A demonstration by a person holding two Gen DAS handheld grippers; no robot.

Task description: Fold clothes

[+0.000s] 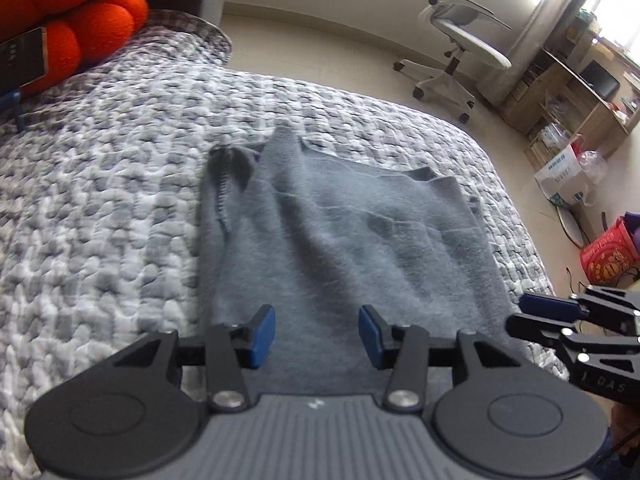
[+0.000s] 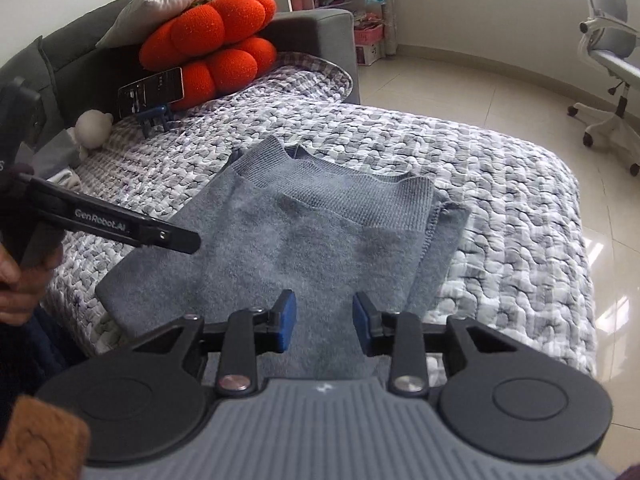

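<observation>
A grey knitted sweater (image 1: 340,232) lies folded on the quilted bed cover, its ribbed hem (image 2: 352,196) on top and a zipper (image 1: 222,188) showing at its far left. My left gripper (image 1: 317,334) hovers open over the near edge of the sweater with nothing between its blue pads. The right gripper (image 2: 324,322) is also open, just above the sweater's near edge. In the left wrist view the right gripper (image 1: 560,320) shows at the right edge. In the right wrist view the left gripper (image 2: 132,230) reaches in from the left, held by a hand (image 2: 20,280).
The grey-white quilted cover (image 1: 100,200) spreads around the sweater. Orange cushions (image 2: 216,44), a phone on a stand (image 2: 152,92) and a small plush toy (image 2: 94,126) sit by the sofa back. An office chair (image 1: 460,40), shelves and a red bag (image 1: 608,256) stand on the tiled floor beyond the bed's edge.
</observation>
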